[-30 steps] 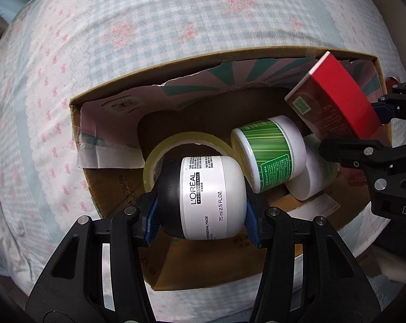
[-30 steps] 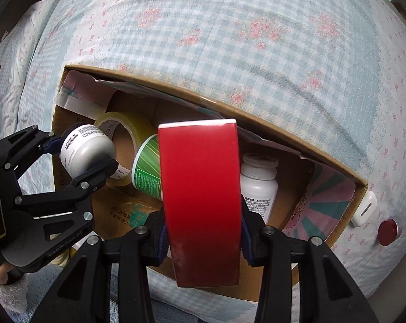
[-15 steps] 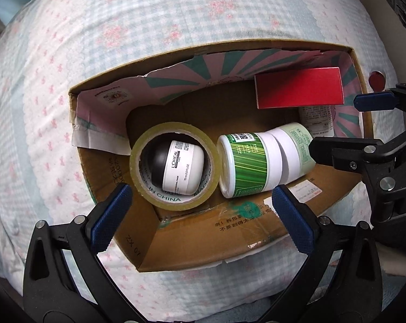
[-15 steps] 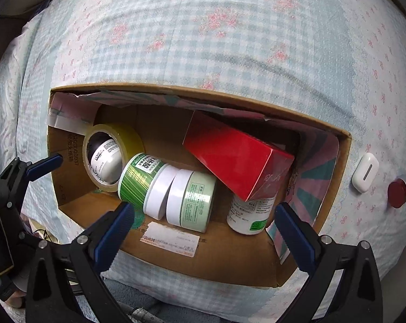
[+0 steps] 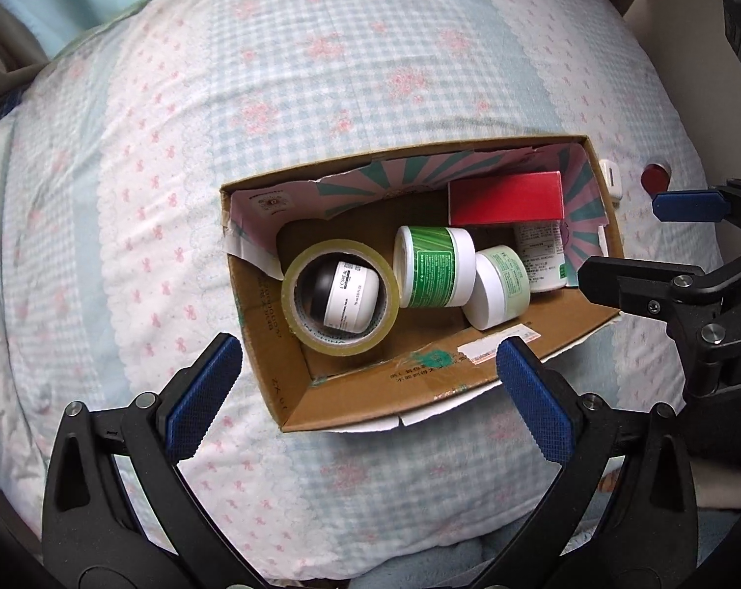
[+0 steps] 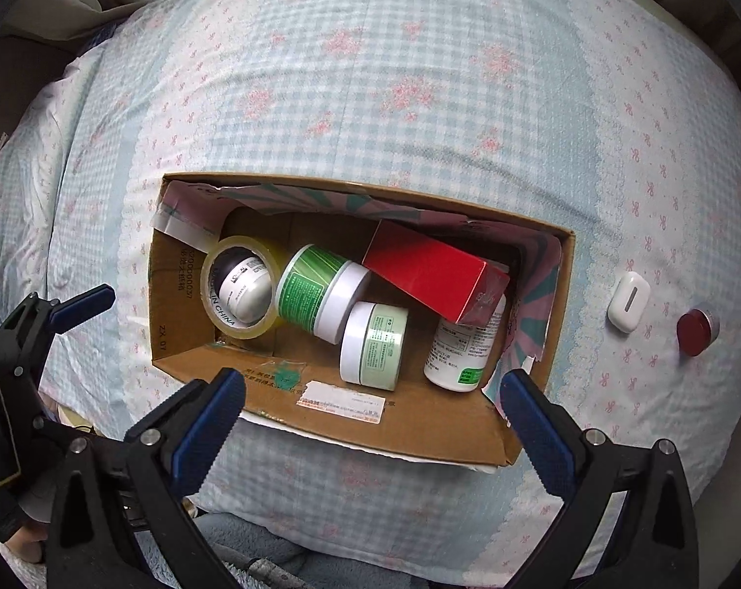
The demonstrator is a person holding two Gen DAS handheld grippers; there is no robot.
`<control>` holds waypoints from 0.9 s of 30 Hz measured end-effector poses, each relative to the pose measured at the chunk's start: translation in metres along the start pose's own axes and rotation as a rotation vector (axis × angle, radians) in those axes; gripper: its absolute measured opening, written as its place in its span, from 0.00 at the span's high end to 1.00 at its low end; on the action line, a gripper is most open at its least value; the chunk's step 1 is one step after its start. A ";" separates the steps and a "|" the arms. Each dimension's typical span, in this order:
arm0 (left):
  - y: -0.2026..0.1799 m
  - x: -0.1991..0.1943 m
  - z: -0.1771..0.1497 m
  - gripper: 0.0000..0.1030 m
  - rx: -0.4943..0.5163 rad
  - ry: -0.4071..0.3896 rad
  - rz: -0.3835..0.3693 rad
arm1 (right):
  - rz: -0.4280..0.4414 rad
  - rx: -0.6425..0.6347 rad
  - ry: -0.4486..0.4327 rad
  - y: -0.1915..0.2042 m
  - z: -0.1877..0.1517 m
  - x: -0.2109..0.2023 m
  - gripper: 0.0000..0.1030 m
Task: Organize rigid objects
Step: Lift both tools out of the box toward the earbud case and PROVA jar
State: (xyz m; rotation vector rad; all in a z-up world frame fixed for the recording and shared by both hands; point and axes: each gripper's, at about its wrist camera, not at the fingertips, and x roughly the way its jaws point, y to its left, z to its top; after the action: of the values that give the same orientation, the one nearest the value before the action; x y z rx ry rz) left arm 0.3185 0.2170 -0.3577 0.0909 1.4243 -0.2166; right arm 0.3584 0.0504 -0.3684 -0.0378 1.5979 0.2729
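A cardboard box point(image 5: 370, 392) point(image 6: 350, 422) lies on a checked bedspread. Inside, a white L'Oreal jar point(image 5: 348, 297) point(image 6: 245, 289) sits within a tape roll point(image 5: 321, 343) point(image 6: 218, 304). Beside it lie a green-label jar point(image 5: 431, 265) point(image 6: 316, 289), a pale green jar point(image 5: 500, 284) point(image 6: 377, 343), a white bottle point(image 5: 539, 255) point(image 6: 461, 348) and a red box point(image 5: 505, 196) point(image 6: 429, 275) resting on the bottle. My left gripper point(image 5: 365, 392) is open and empty, above the box's near edge. My right gripper point(image 6: 370, 412) is open and empty, also above the near edge.
A white earbud case point(image 6: 628, 302) point(image 5: 612, 177) and a small red cap point(image 6: 697, 326) point(image 5: 655, 176) lie on the bedspread right of the box. The bed drops away at the near edge, with grey-blue fabric below.
Both grippers let go of their loads, the L'Oreal jar into the tape roll and the red box onto the bottle, then opened wide and pulled back from the box.
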 end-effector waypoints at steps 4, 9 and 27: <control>0.002 -0.043 -0.009 0.00 -0.015 -0.077 0.018 | 0.004 0.031 -0.069 0.003 -0.016 -0.033 0.00; -0.010 -0.102 -0.022 0.00 -0.003 -0.179 -0.008 | 0.035 0.001 -0.161 0.013 -0.048 -0.084 0.00; -0.157 -0.176 -0.034 0.00 0.097 -0.411 0.031 | -0.083 0.145 -0.521 -0.083 -0.176 -0.208 0.00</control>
State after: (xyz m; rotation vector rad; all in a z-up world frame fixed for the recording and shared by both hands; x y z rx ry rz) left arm 0.2303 0.0874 -0.1786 0.1397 1.0027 -0.2620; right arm 0.2126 -0.0951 -0.1720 0.0742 1.0914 0.0896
